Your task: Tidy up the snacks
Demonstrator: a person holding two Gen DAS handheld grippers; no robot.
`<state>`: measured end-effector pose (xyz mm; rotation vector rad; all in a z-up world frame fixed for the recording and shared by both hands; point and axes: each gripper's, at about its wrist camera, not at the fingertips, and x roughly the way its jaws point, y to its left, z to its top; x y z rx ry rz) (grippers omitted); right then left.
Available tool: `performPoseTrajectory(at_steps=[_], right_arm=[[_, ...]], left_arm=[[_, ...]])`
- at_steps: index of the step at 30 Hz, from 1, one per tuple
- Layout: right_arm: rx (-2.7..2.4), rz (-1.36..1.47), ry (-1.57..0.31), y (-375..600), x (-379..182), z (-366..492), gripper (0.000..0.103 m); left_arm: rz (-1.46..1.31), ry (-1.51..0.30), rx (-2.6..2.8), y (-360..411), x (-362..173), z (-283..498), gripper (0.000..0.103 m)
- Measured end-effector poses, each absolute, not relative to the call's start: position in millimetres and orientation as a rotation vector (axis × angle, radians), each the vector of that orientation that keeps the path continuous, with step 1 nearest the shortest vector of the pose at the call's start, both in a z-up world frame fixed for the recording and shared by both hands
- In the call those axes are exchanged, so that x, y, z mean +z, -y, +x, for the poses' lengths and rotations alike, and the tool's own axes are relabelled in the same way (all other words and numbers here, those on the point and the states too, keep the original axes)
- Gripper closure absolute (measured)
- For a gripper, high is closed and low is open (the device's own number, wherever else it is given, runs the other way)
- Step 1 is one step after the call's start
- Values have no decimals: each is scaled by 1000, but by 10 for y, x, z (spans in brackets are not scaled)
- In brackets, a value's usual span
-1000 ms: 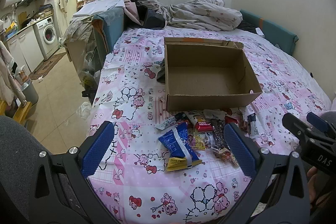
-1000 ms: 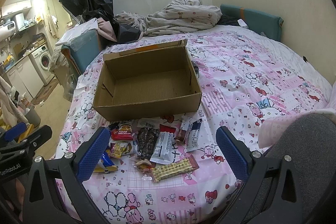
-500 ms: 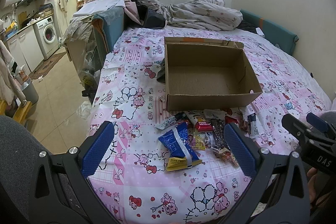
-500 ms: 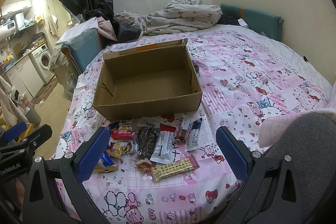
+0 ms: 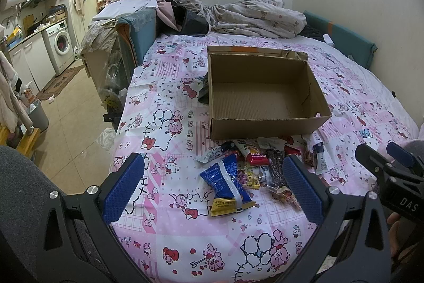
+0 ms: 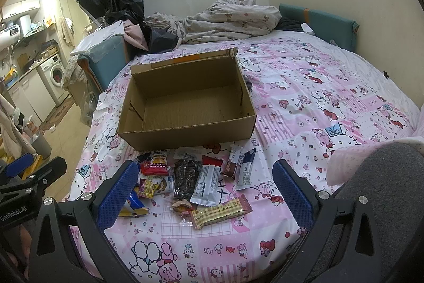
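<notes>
**Snacks heaped before an open box**

Both the left gripper and right gripper hold their fingers wide apart, gripping nothing. The snack pile lies on the bed between and just beyond them; the cardboard box sits farther ahead.

Open brown cardboard box upright and bare inside, scattered wrapped snacks just before it
</notes>
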<state>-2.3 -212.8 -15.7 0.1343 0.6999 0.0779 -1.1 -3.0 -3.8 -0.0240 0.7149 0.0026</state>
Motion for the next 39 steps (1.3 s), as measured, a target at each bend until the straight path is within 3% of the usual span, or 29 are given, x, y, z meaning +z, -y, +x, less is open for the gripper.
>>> performPoseTrajectory(at_steps=[26,39], right_arm=[[80,201,-758,2327,-18,395,0],[140,340,-1057,2616,-515,970,0]], left_arm=[[-76,-777,-4,-47,-21,316,0],[-214,-1121,33,-198,-512,1054,1]])
